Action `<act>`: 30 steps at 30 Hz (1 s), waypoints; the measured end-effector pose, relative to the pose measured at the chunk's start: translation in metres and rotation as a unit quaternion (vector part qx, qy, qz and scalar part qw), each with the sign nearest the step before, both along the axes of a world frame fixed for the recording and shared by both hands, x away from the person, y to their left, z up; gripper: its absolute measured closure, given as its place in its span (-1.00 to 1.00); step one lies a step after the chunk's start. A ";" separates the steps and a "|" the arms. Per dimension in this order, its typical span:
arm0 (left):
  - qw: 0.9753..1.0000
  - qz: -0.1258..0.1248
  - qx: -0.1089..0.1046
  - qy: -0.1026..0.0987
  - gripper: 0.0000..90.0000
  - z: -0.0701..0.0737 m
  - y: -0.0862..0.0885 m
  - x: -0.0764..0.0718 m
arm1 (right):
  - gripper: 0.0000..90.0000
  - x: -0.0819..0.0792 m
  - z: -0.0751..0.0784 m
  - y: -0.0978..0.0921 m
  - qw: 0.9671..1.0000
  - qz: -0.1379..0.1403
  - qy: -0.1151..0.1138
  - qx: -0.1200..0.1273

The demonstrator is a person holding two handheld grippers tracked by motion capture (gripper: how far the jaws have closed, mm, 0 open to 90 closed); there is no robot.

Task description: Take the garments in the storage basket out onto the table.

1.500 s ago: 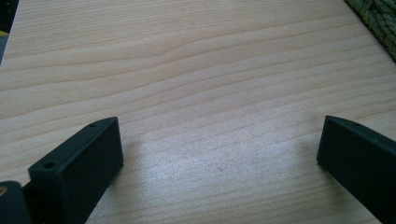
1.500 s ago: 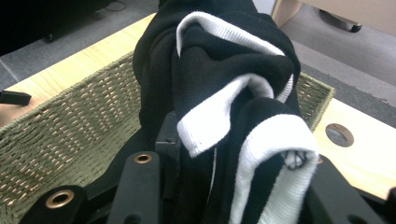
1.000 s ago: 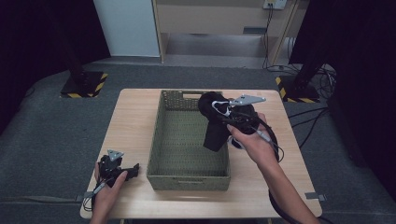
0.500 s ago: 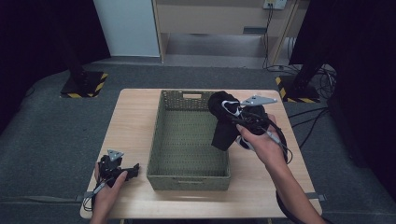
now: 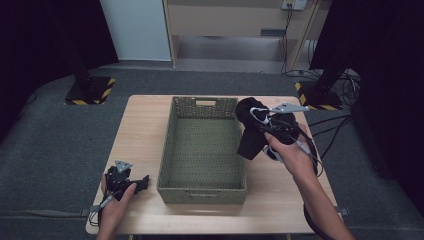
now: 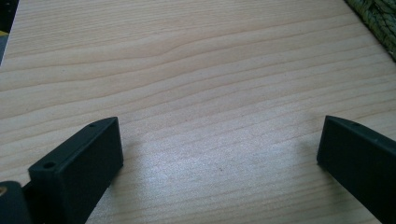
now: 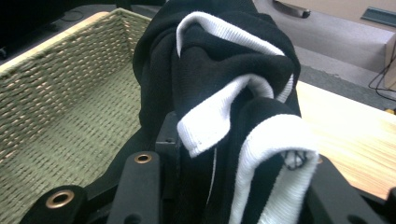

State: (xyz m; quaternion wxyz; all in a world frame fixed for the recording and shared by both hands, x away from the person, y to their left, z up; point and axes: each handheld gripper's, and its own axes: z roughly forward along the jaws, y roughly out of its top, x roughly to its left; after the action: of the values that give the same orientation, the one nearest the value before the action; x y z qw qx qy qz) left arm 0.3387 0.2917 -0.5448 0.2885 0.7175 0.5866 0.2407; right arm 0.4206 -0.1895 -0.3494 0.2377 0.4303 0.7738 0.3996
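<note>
On the pale wood-grain table [image 5: 145,130] sits a rectangular woven basket [image 5: 204,187], olive-green wicker w/ a slot handle cut in each short end, interior bare. Right gripper [image 5: 265,125], held in the person's right hand [image 5: 286,152], is clenched on a bunched black garment [image 5: 250,135] w/ white ribbed trim; the cloth hangs above the basket's right rim and the table strip beside it, lifted clear of the basket floor. Right gripper view: soft knit fabric [image 7: 219,79] folded over itself, white cuff-like bands curling between the black jaws, brass-coloured rivets on the jaw bases, weave of the basket wall [image 7: 56,88] at left. What kind of garment it is can't be told, too crumpled; lower end is partly hidden behind the hand in the high view.

Left gripper [image 5: 122,179] rests at the near-left table corner in the left hand [image 5: 116,197], jaws released and wide apart w/ bare wood between them in the left gripper view [image 6: 219,149]; a corner of wicker [image 6: 376,18] is cut off at top right.

Vs 1 s ago: garment and right gripper have shifted rightward, from over the basket's inside toward its right edge and slightly higher; left gripper hasn't moved
</note>
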 end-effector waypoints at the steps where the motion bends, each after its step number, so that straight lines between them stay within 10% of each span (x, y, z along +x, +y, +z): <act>1: 1.000 0.000 0.000 0.000 -1.00 0.000 0.000 0.000 | 0.33 0.000 0.000 -0.002 1.000 -0.002 0.000 0.000; 30: 1.000 0.000 0.000 0.000 -1.00 0.000 0.000 0.000 | 0.33 0.014 -0.019 -0.033 0.999 -0.049 0.010 -0.007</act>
State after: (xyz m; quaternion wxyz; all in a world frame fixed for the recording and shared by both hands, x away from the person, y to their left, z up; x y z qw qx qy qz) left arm 0.3386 0.2917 -0.5448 0.2885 0.7175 0.5865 0.2408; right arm 0.4349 -0.2223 -0.3687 0.2523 0.4698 0.7568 0.3781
